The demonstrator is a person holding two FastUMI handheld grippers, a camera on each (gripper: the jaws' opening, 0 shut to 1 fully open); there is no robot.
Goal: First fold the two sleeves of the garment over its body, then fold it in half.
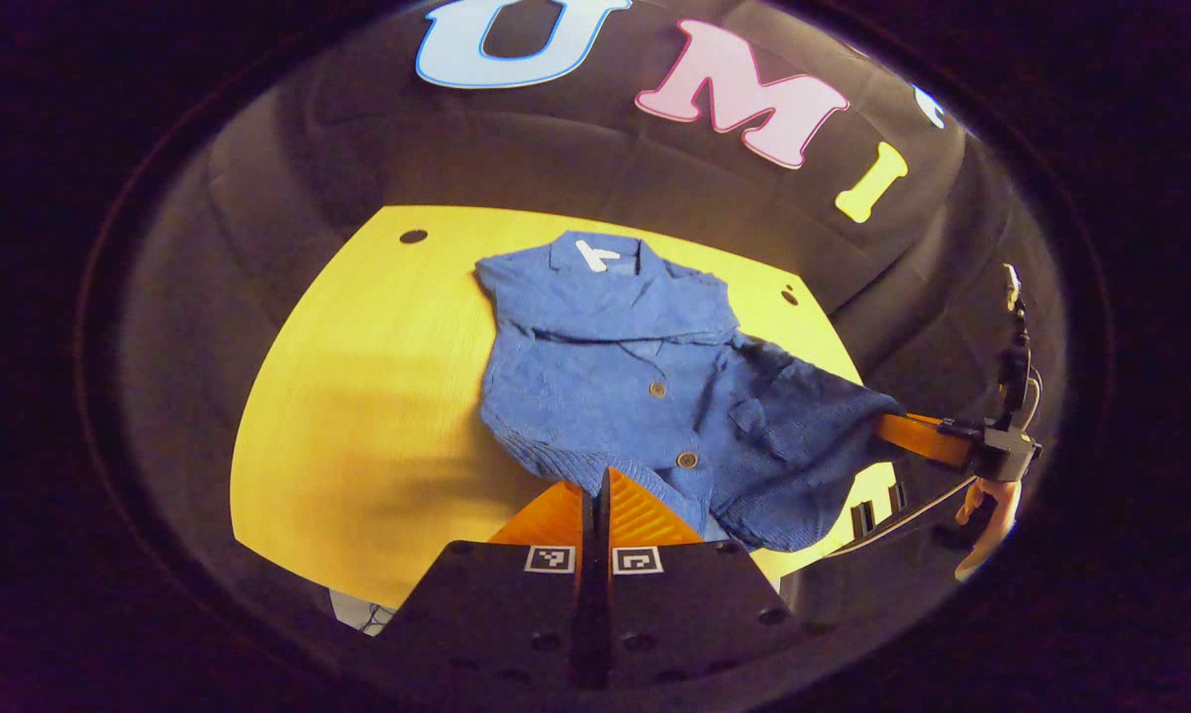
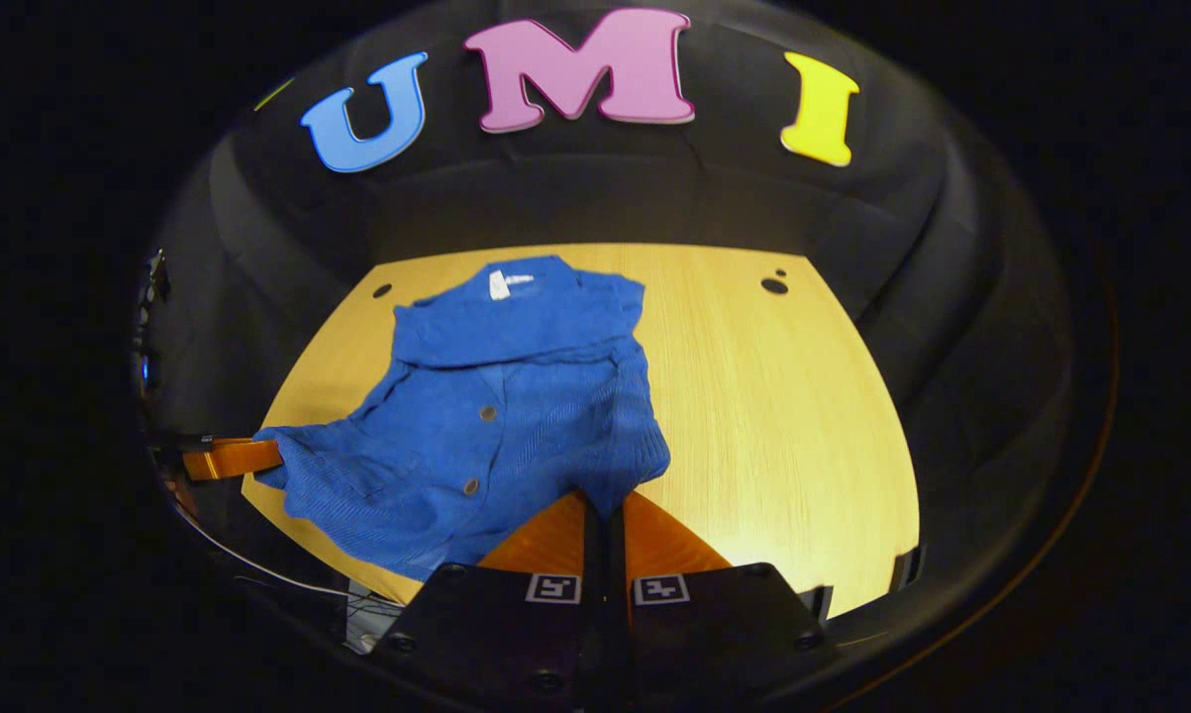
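Observation:
A blue buttoned garment (image 1: 635,386) lies on the yellow wooden table (image 1: 377,396), collar toward the far wall, with its sleeves folded across the chest. In the left gripper view my left gripper (image 1: 595,482) is shut on the near hem corner. The opposite hem corner is raised and stretched to the right, where my right gripper (image 1: 907,436) pinches it. In the right gripper view the garment (image 2: 496,416) spreads left of centre. There my right gripper (image 2: 605,502) is shut on one hem corner, and my left gripper (image 2: 258,456) holds the other corner at the table's left edge.
Small dark holes (image 2: 774,285) mark the table's far corners. A hand (image 1: 991,505) and a cable (image 1: 902,520) show behind the right gripper. The table's right half (image 2: 783,426) is bare wood. Black cloth walls surround the table.

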